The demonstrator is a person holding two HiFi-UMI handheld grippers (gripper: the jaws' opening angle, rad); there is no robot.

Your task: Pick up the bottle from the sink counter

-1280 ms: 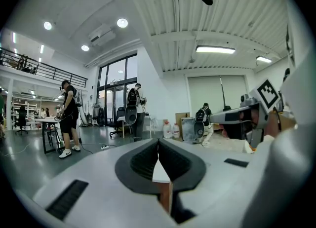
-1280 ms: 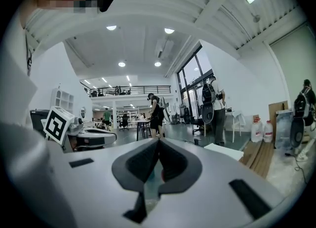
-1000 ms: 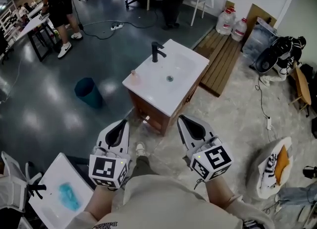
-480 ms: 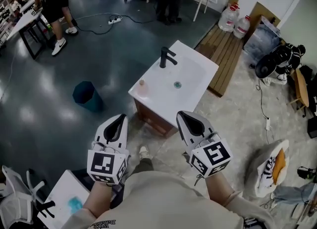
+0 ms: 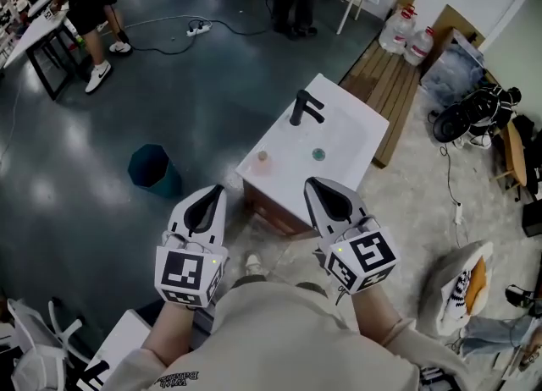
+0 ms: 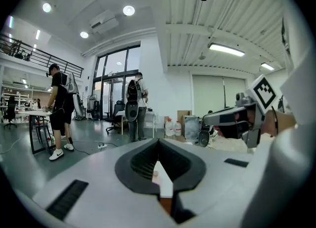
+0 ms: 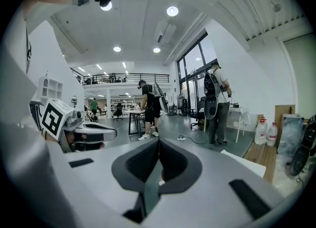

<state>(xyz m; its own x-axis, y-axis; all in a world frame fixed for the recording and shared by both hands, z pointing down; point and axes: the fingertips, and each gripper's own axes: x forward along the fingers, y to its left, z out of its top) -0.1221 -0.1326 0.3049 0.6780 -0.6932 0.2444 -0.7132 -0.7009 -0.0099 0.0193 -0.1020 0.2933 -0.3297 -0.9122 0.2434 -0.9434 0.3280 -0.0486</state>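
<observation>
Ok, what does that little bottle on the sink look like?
The bottle is tiny from here: pale pinkish, seemingly standing upright. It sits on the white sink counter near its left corner, apart from the black faucet. Only the counter touches it. Cap and label are too small to see.

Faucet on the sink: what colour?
The faucet is black, on a white sink; the head view shows it best.
</observation>
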